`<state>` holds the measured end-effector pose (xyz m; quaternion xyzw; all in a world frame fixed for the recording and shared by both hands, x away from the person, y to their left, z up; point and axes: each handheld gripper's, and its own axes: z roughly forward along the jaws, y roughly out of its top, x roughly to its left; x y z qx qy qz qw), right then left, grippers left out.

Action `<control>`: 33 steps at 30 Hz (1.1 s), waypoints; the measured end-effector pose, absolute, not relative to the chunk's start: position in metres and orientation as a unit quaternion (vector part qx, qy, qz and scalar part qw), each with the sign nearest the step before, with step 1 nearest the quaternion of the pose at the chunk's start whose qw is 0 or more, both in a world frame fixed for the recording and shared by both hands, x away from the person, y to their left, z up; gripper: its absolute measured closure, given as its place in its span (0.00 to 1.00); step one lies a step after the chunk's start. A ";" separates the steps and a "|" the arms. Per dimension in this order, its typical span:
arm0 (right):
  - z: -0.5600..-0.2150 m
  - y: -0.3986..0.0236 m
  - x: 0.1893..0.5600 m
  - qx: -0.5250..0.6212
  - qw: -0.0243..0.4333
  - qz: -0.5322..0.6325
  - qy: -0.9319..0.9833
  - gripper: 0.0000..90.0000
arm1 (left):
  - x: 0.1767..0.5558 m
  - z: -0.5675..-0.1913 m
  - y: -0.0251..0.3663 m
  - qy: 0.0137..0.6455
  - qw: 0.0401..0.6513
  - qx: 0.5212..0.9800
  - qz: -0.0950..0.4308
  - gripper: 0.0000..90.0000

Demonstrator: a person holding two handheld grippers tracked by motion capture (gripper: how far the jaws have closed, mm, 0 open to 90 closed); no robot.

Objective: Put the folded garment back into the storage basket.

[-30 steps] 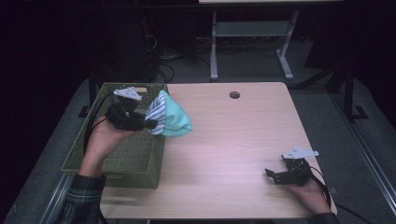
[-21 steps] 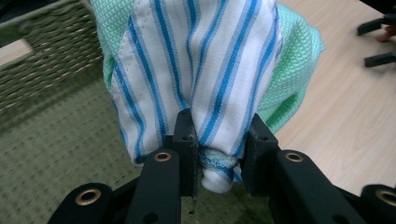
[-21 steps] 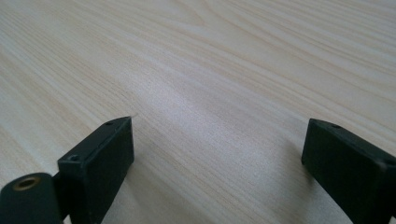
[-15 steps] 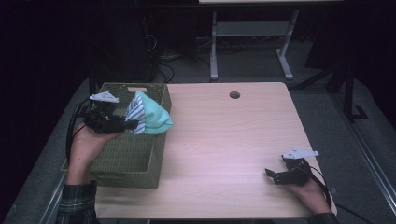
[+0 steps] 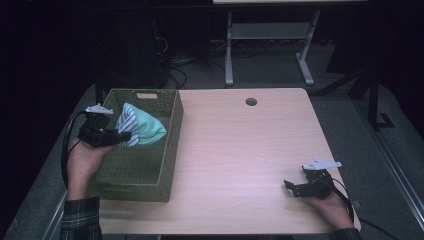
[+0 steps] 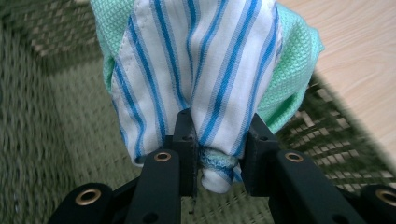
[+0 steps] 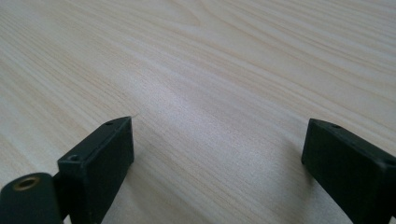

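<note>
A: We see the left gripper (image 5: 122, 136) over the green woven basket (image 5: 167, 150) at the left side of the wooden table (image 5: 240, 150). Its jaws are closed a good part of the way and they pinch a bundle of cloth (image 5: 140, 129).

B: Yes, in the left gripper view we see the pads pressing a fold of the white cloth with blue stripes (image 6: 205, 70), and a mint green cloth (image 6: 294, 60) is wrapped behind it. The bundle hangs above the inside of the basket (image 6: 56, 140), near its wall on the table side.

A: And the right gripper (image 5: 294, 187)?

B: We see it at the near right corner of the table, low over the wood. In the right gripper view its jaws stand wide apart with bare wood (image 7: 210, 93) between them, so it holds nothing.
</note>
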<state>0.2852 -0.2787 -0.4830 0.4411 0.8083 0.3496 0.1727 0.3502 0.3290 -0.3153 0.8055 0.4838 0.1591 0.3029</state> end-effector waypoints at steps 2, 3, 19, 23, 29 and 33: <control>-0.483 -0.279 0.285 0.441 0.173 0.350 0.808 0.10 | 0.352 -0.321 0.334 0.493 0.298 0.802 0.158 0.78; -0.483 -0.279 0.285 0.441 0.172 0.350 0.808 0.10 | 0.352 -0.324 0.337 0.497 0.294 0.801 0.159 0.78; -0.483 -0.279 0.285 0.441 0.172 0.350 0.808 0.10 | 0.365 -0.365 0.349 0.538 0.268 0.788 0.137 0.78; -0.483 -0.279 0.285 0.441 0.172 0.350 0.808 0.10 | 0.368 -0.375 0.348 0.542 0.262 0.788 0.129 0.78; -0.483 -0.279 0.285 0.442 0.173 0.350 0.808 0.10 | 0.372 -0.385 0.345 0.545 0.246 0.792 0.125 0.78; -0.483 -0.279 0.285 0.442 0.173 0.350 0.808 0.10 | 0.374 -0.389 0.343 0.543 0.237 0.796 0.124 0.78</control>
